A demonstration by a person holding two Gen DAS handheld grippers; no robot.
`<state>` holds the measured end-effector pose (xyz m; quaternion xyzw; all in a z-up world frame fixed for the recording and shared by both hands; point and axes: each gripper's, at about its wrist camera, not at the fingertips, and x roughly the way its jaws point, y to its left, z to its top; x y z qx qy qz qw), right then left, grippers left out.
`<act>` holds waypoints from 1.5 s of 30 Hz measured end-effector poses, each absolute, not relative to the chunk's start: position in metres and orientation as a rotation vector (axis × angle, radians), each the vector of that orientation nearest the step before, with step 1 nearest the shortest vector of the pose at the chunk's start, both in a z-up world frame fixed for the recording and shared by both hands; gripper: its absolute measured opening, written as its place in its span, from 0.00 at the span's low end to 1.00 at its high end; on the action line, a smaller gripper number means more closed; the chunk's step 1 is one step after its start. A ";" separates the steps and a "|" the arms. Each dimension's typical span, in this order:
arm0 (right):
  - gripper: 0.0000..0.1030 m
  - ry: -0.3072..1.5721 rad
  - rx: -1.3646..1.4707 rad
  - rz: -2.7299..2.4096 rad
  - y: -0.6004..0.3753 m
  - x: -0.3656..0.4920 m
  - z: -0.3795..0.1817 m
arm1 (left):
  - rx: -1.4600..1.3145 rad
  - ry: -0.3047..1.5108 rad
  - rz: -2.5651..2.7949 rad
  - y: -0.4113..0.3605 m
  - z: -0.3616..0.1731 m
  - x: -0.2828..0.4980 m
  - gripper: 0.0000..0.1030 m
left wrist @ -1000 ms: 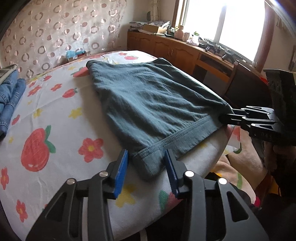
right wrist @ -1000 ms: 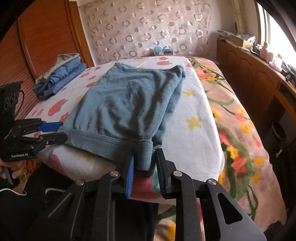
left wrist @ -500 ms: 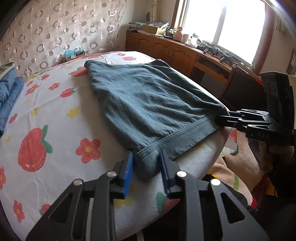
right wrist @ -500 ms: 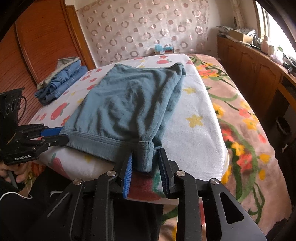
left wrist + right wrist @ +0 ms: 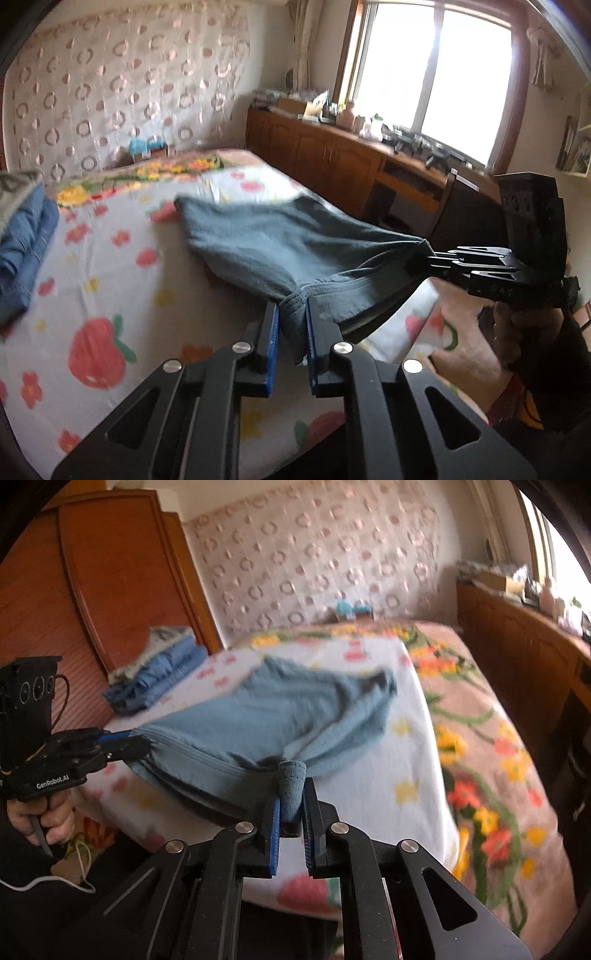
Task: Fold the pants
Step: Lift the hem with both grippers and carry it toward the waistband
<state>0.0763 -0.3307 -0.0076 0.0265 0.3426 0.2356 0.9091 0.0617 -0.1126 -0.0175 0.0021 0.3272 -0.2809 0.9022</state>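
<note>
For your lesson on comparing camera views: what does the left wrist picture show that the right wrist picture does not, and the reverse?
Only the left wrist view shows the bright window. Only the right wrist view shows the wooden wardrobe. Both show the bed, the blue-grey pants pinched at two corners of the near edge by the left gripper and the right gripper, and the folded jeans.

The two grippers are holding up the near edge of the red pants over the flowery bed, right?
Not quite: the soft knit pants are grey-blue, not red, as the right wrist view shows. Both hand-held grippers, left and right, do pinch its near edge above the flowery bed.
</note>
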 end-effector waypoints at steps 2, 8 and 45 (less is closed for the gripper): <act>0.07 0.659 0.039 0.498 -0.327 0.077 0.013 | -0.006 0.641 -0.579 -0.108 -0.001 0.060 0.09; 0.07 0.520 -0.004 0.544 -0.312 0.077 0.077 | -0.014 0.499 -0.568 -0.090 0.065 0.052 0.09; 0.07 0.639 -0.148 0.617 -0.212 0.177 0.046 | -0.003 0.577 -0.353 -0.018 0.022 0.124 0.09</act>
